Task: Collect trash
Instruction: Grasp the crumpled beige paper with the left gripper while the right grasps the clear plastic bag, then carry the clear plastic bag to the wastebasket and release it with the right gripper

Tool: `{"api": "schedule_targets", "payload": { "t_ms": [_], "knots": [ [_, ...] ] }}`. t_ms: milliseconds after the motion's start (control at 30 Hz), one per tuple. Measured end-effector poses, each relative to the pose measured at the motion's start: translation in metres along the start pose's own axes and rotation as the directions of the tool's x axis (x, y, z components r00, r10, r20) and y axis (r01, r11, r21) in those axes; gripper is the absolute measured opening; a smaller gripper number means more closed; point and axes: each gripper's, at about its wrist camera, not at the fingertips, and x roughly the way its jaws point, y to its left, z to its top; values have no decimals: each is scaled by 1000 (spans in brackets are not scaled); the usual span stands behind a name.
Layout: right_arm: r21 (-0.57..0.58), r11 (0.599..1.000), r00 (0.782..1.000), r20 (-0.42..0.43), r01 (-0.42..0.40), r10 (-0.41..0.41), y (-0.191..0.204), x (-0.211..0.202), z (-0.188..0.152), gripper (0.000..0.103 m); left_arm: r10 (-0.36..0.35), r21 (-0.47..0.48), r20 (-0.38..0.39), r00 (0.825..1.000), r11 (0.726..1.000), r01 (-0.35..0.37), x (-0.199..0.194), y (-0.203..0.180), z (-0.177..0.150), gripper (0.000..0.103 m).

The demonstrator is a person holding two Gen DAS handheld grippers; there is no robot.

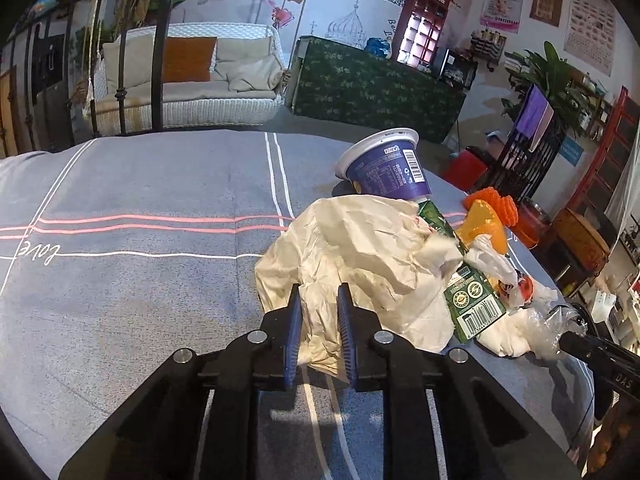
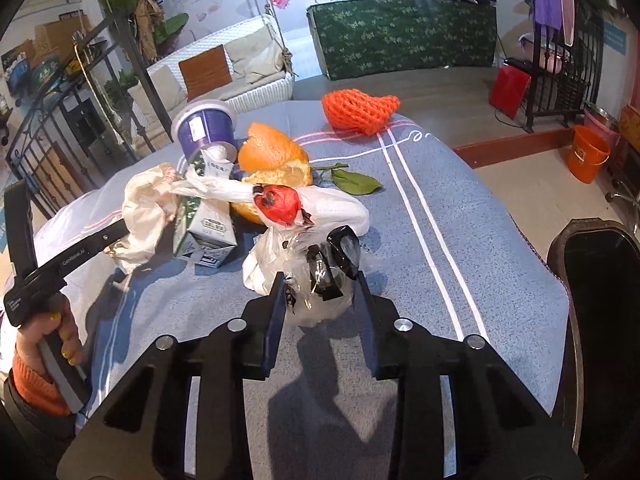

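A pile of trash lies on the blue striped tablecloth [image 1: 140, 208]. My left gripper [image 1: 319, 300] has its jaws narrowly apart around a fold of the crumpled cream paper bag [image 1: 360, 256]. Behind it lie a purple yogurt cup [image 1: 384, 166], a green carton [image 1: 468, 292] and orange peel [image 1: 484, 228]. My right gripper [image 2: 320, 284] is open around a clear plastic wrapper with a black piece [image 2: 324, 276], next to a white plastic bag with red fruit skin [image 2: 280, 204]. The carton [image 2: 204, 228], peel [image 2: 272, 152] and cup [image 2: 206, 128] lie beyond. An orange foam net [image 2: 360, 110] sits at the far edge.
A green leaf [image 2: 356, 182] lies right of the peel. A dark bin rim [image 2: 592, 256] stands off the table's right edge. An orange bucket [image 2: 588, 156] and red bin [image 2: 510, 88] stand on the floor. A white wicker swing seat [image 1: 188, 80] is behind the table.
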Motion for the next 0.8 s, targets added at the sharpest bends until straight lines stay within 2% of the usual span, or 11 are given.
{"api": "schedule_targets", "payload": {
  "t_ms": [333,467,800],
  "knots": [
    [-18,1000,999,50,-19,20,8,-28,-14,33,-1,-39,76,997,999,4,-38,-8,1,15],
    [-18,1000,996,82,-19,20,7,-42,-22,33,11,-17,112,994,1000,-10,-56,-20,-4,15],
    [1,1000,990,138,15,-15,-9,-80,-44,33,-53,7,131,990,999,52,-83,-53,-27,15]
  ]
}}
